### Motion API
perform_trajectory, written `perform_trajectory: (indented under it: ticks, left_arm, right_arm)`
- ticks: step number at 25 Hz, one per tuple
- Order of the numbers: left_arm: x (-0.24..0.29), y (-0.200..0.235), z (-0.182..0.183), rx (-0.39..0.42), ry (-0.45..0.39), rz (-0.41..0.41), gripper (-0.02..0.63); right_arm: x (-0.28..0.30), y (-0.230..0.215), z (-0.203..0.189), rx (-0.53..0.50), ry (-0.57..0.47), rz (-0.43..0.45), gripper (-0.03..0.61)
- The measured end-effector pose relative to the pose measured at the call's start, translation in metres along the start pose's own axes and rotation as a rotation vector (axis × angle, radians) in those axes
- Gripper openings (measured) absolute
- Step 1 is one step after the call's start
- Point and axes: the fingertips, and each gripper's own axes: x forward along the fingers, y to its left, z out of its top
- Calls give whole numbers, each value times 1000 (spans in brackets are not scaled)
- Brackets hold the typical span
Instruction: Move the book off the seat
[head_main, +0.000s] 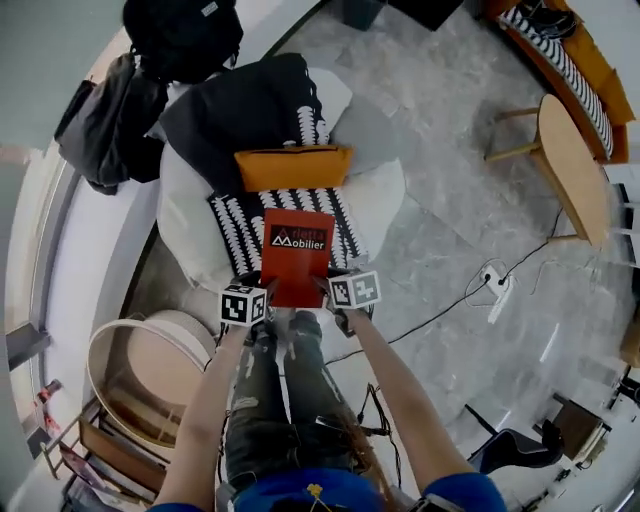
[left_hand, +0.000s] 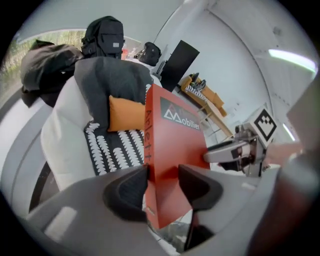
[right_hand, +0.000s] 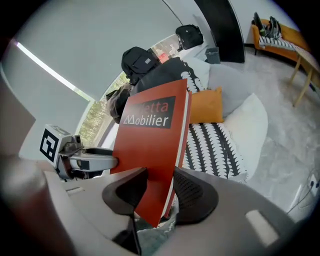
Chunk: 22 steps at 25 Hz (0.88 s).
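1. The red book (head_main: 297, 255) is held in the air by both grippers over the front of the seat (head_main: 185, 230), a white beanbag chair. Its cover faces up towards the person.
2. The left gripper (left_hand: 162, 182) has its jaws closed on the book's near corner at the spine side. The right gripper (right_hand: 157, 187) has its jaws closed on the near corner at the page-edge side. Both pairs of pads press the covers.
3. The book's long axis runs away from the jaws and tilts upward towards the seat back. The 2 grips sit at its near end, so the far end is unsupported. Neither hand is nearer; both are already on the book.
4. In both gripper views the book's lowest corner hangs free, so I judge it clear of the seat. In the head view it overlaps the black-and-white patterned cushion (head_main: 235, 235).
5. Beyond the book lie an orange cushion (head_main: 292, 167) and a dark grey blanket (head_main: 240, 110), with a black backpack (head_main: 180, 35) behind them.
6. Carrying it off means drawing it back or sideways. The person's legs (head_main: 285, 400) stand directly below the grips.
7. A round wooden side table (head_main: 130, 370) is near on the left.
8. To the right the marble floor (head_main: 440, 200) is open except for a cable (head_main: 440, 315). An oval wooden table (head_main: 575, 170) stands well apart.
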Motion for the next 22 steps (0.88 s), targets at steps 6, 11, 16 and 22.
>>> perform_trajectory:
  ticks: [6, 11, 16, 22]
  left_arm:
    - [-120, -73, 37, -13, -78, -3, 192]
    - [-197, -123, 71, -23, -210, -12, 193]
    - [-263, -153, 84, 5, -294, 14, 192]
    - [-313, -177, 87, 54, -371, 10, 190]
  right_arm:
    - [-128, 75, 29, -98, -23, -42, 166]
    - [-216, 121, 58, -203, -110, -83, 166]
    - [-274, 165, 64, -255, -177, -89, 167]
    - [-318, 201, 58, -288, -265, -97, 167]
